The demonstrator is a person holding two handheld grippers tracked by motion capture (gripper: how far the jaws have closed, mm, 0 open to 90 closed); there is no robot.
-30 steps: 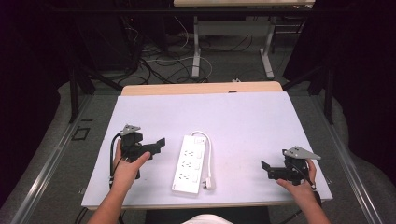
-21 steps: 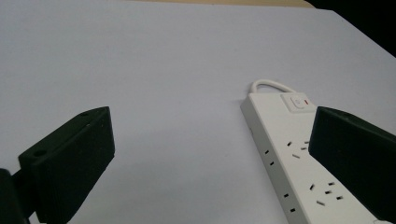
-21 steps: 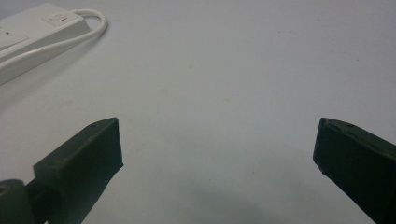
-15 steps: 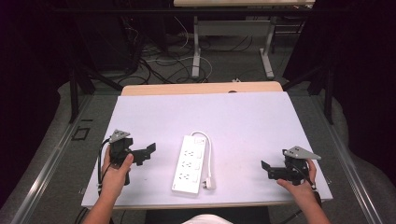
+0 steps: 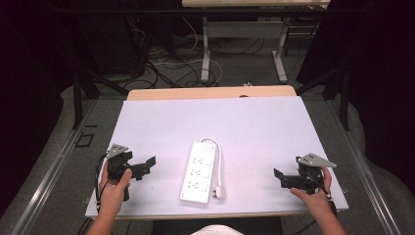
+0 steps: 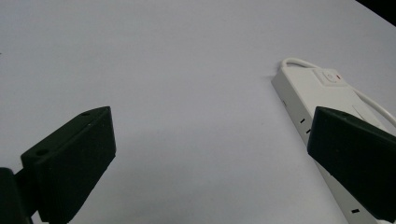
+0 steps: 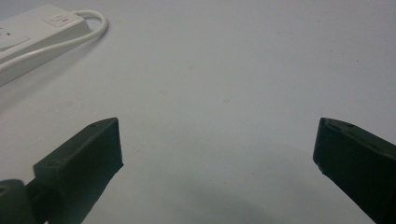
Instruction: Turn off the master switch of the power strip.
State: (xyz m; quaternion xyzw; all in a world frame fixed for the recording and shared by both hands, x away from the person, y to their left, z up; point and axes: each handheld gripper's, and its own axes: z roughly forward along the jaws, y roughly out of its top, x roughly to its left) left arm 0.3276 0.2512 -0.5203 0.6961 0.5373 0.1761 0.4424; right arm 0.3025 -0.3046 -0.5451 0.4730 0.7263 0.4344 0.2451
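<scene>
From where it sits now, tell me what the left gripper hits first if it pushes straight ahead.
Probably the white power strip. The left gripper has its jaws wide open and aimed across the table toward the strip, whose near edge lies by the right jaw in the left gripper view. Depth is unclear, so it might only clip the strip's side.

Table top (image 5: pixel 254 127) evenly lit from overhead, surroundings near-black — soft shadows lower frame in gripper views; close jaws slightly soft, no glare.

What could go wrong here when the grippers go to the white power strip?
The power strip lies loose on the table, so a push from one open gripper may slide or turn it. Its cable loops beside the body to the plug; the right gripper may catch it and drag it.
</scene>
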